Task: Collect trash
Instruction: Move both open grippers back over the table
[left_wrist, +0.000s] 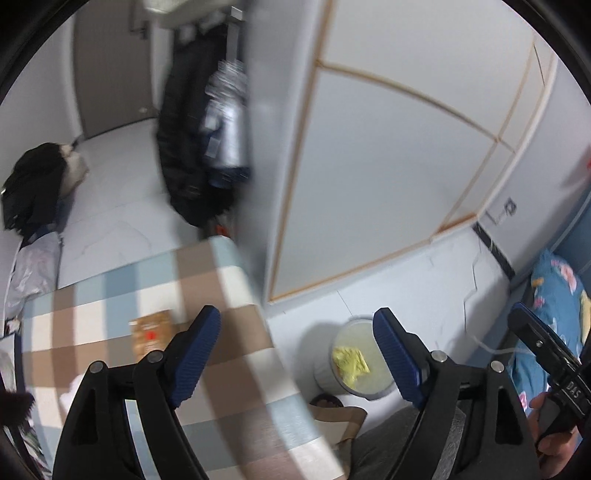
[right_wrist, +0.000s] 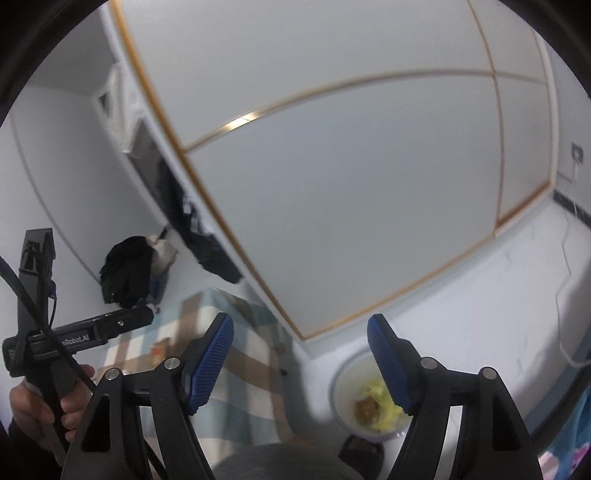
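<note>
We hold both tongs wide apart and empty: left gripper (left_wrist: 295, 354), right gripper (right_wrist: 301, 363). The trash bin (left_wrist: 364, 391) sits at five o'clock by the checked table (left_wrist: 147, 295), yellow wrapper (left_wrist: 349, 363) inside. An orange packet (left_wrist: 151, 330) lies at nine o'clock; clear floor surrounds the bin.

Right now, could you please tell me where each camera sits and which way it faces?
Left wrist: on the left tool, open, looking down over the checked table and trash bin; the right hand shows.
Right wrist: on the right tool, open, facing the wardrobe door; the left hand shows.
Shared: table, bin, wardrobe door.
</note>
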